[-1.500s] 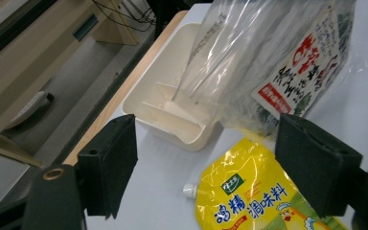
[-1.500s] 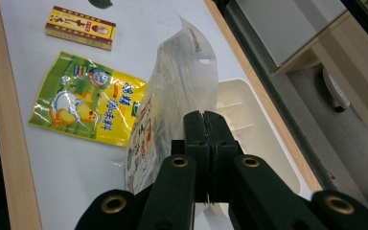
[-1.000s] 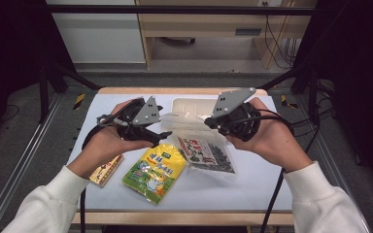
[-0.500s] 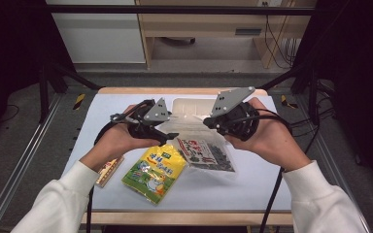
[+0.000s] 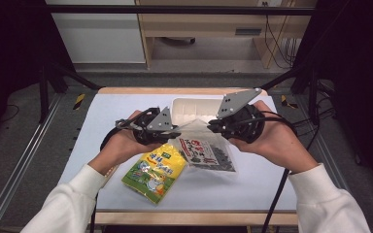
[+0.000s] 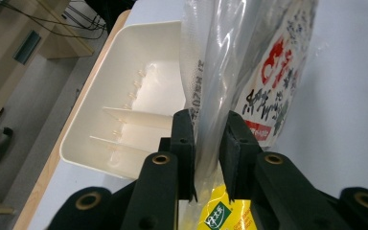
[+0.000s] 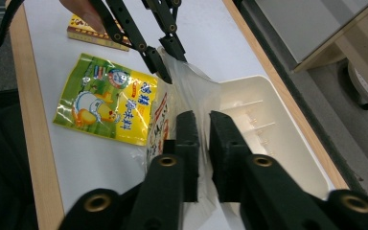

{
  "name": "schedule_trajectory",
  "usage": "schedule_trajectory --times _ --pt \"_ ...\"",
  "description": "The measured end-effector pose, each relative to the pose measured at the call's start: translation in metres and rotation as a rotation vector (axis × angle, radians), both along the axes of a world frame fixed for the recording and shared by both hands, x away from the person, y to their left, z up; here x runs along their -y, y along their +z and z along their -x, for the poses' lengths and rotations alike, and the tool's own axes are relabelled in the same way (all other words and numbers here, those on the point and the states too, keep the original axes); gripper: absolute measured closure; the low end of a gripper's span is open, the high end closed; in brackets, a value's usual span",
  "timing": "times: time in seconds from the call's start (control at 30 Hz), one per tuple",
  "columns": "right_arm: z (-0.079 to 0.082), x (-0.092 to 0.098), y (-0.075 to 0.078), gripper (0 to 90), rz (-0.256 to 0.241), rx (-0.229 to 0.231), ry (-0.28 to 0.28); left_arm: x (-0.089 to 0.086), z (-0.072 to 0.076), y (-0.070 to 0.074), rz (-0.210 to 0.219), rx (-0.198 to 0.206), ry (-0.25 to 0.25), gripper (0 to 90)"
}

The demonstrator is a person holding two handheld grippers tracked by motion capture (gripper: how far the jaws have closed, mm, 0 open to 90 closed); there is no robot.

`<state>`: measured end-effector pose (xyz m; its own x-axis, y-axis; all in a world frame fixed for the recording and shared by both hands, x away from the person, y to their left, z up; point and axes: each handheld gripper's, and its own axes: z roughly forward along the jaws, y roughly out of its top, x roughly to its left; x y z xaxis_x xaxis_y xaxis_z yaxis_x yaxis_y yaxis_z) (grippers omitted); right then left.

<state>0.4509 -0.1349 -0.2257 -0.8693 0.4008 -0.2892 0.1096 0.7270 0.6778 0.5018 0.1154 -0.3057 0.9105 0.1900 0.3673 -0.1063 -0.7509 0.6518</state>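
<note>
Clear bag (image 5: 201,145) pinched by L claw (image 6: 205,143) & R claw (image 7: 203,143), w/ cream tray (image 5: 189,108) behind, yellow packet (image 5: 156,170) beside.

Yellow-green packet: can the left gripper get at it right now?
Probably not yet. The left gripper is shut on the clear bag, which the right gripper also grips. The yellow-green packet lies just below, uncovered.
</note>
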Motion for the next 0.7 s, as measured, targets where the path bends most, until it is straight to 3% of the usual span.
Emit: schedule_trajectory --times 0.07,0.1,0.13,0.27,0.4,0.53,0.7 --pt "-0.002 -0.002 0.0 71.5 0.014 0.007 0.002 -0.001 0.001 0.0 -0.007 0.002 -0.009 79.1" --pt "-0.002 -0.002 0.0 71.5 0.014 0.007 0.002 -0.001 0.001 0.0 -0.001 -0.004 -0.014 79.1" --pt "-0.004 -0.007 0.001 63.9 0.018 0.036 -0.014 -0.002 0.001 0.0 0.006 -0.009 -0.02 79.7" --pt "-0.007 -0.016 0.0 54.9 0.037 0.065 -0.004 -0.001 0.001 0.0 0.01 -0.002 -0.034 79.9" --pt "-0.014 -0.028 -0.006 49.8 0.104 0.051 0.016 0.0 0.002 0.001 0.009 -0.004 -0.031 79.9" --pt "-0.021 -0.034 -0.012 50.2 0.14 0.007 0.035 -0.001 0.001 0.001 0.009 -0.015 -0.027 79.9" --pt "-0.024 -0.036 -0.016 62.9 0.165 -0.002 0.027 -0.003 -0.001 0.0 0.011 -0.028 -0.022 79.5"
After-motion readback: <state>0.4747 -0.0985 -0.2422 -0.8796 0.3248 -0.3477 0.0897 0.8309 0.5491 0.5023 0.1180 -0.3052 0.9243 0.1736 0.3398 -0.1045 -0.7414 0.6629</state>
